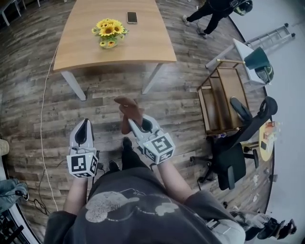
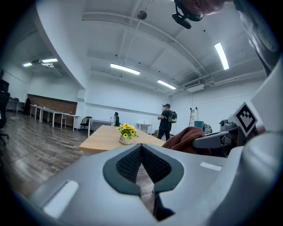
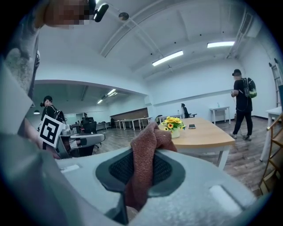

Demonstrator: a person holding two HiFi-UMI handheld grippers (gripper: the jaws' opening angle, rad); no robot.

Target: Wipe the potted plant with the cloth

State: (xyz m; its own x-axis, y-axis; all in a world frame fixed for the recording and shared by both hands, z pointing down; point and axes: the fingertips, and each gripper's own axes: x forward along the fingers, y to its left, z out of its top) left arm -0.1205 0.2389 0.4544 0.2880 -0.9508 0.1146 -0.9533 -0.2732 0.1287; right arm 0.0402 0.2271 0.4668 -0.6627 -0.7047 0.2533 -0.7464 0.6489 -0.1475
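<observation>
The potted plant, yellow sunflowers in a pale pot, stands on the wooden table far ahead; it also shows small in the left gripper view as the plant and in the right gripper view as the plant. My right gripper is shut on a reddish-brown cloth, whose folds rise between the pads in the right gripper view as the cloth. My left gripper is shut with nothing in it, to the left of the right one. Both hang over the floor, well short of the table.
A phone lies on the table behind the plant. A wooden cart and a black office chair stand at the right. A person walks beyond the table's right end. A white cable trails along the floor at the left.
</observation>
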